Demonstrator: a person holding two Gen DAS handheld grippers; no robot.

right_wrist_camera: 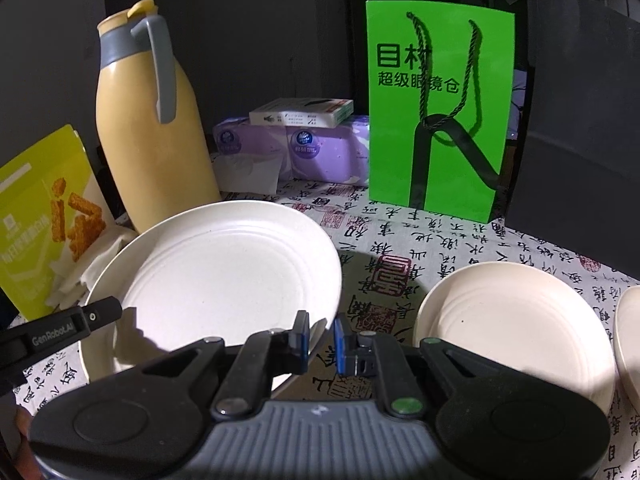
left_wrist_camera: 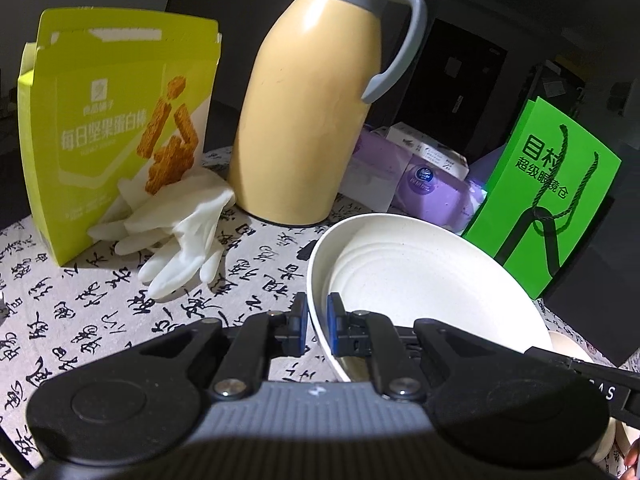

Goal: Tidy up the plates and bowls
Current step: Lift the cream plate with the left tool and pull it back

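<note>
1. Left claw: clenched on the near-left rim of the large plate, rim pinched between the blue pads. The plate spreads ahead and to the right of this claw, tilted, left side raised.
2. Ahead-left of the left claw: white glove and yellow jug standing on the table. The jug is just beyond the plate's far edge, so don't swing the plate forward or left.
3. Right claw: also grasping the large plate, pads closed on its near-right rim. The plate fills the space ahead-left of this claw and a shadow under it suggests it is off the table.
4. Step in hand, as I judge it: two-claw carry of the large plate toward the other dishes for stacking.
5. Do it well: move both claws together at the same pace and height. Any twist between them levers the thin rim out of the pads. Level the plate before lowering.
6. Ahead-right of the right claw: small plate flat on the table, near but apart from the held one. Likely stack partner. Bigger plate probably belongs underneath, so set it down beside or lift the small one after.
7. Far right of the right claw: another cream dish, cut off by the frame, bowl or plate unclear. Leave it room when setting down.
8. Release only once the plate sits flat.
</note>
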